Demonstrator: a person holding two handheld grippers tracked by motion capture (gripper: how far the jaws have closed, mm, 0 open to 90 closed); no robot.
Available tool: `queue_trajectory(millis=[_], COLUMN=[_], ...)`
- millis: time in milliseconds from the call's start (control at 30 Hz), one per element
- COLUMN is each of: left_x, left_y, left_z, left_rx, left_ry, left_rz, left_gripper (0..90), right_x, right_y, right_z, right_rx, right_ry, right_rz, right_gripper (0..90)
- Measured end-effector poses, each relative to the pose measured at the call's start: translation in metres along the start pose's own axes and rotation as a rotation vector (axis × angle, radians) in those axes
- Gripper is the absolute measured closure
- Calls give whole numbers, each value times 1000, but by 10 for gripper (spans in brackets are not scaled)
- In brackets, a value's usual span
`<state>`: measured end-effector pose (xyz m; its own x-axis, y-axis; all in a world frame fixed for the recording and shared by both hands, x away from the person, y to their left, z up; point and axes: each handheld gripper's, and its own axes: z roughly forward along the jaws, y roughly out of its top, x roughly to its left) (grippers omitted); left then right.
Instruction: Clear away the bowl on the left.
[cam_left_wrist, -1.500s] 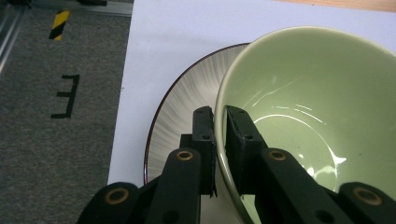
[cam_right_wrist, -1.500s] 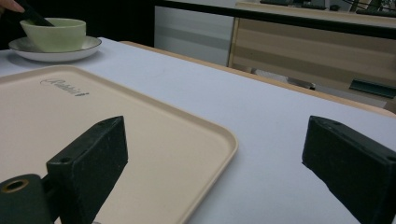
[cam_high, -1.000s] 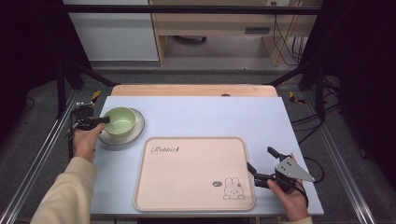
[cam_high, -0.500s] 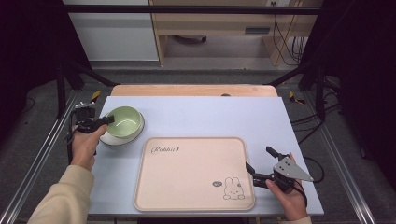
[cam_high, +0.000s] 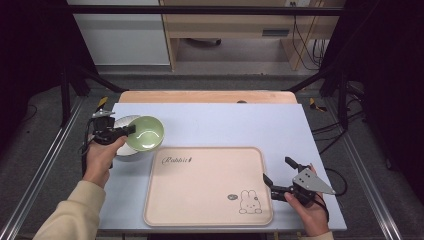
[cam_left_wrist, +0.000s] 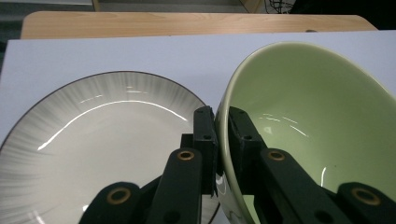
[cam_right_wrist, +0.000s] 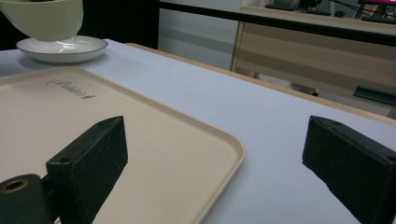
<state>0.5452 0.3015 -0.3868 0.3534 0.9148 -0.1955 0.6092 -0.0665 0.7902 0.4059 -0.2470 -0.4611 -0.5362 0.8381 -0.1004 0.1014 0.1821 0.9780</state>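
Covering most of the wooden table (cam_high: 210, 96), a pale blue-white sheet (cam_high: 240, 125) carries everything else. A beige tray (cam_high: 205, 185) lies on the sheet toward its near edge, one corner of the tray close to the sheet's near right corner; the tray bears the word "Rabbit" at its far left and a small rabbit drawing (cam_high: 248, 202) near its near right corner. By the sheet's left edge rests a white plate with a dark rim (cam_left_wrist: 84, 140), seen in the right gripper view sitting flat on the sheet just beyond the tray's far left corner. A green bowl (cam_high: 145, 133) hangs tilted just above the plate's right side, its mouth facing up and toward the camera in the high view. The left gripper (cam_left_wrist: 222, 128) is clamped on the bowl's rim, one jaw inside and one outside the wall, carrying the bowl clear of the plate. The right gripper (cam_high: 281, 173) sits near the sheet's near right corner with its jaws spread wide and nothing between them, straddling the tray's right edge.
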Motion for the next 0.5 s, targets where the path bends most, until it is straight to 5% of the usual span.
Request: queue_trajectory(millis=[500], left_x=[-28], left_y=[2], left_z=[6], left_rx=[6], left_ry=[-56], left_rz=[45], left_gripper=[828], right_x=[0], right_y=[1], right_z=[-1], right_rx=[-18], right_ry=[5], right_rz=[-1], right_gripper=[67])
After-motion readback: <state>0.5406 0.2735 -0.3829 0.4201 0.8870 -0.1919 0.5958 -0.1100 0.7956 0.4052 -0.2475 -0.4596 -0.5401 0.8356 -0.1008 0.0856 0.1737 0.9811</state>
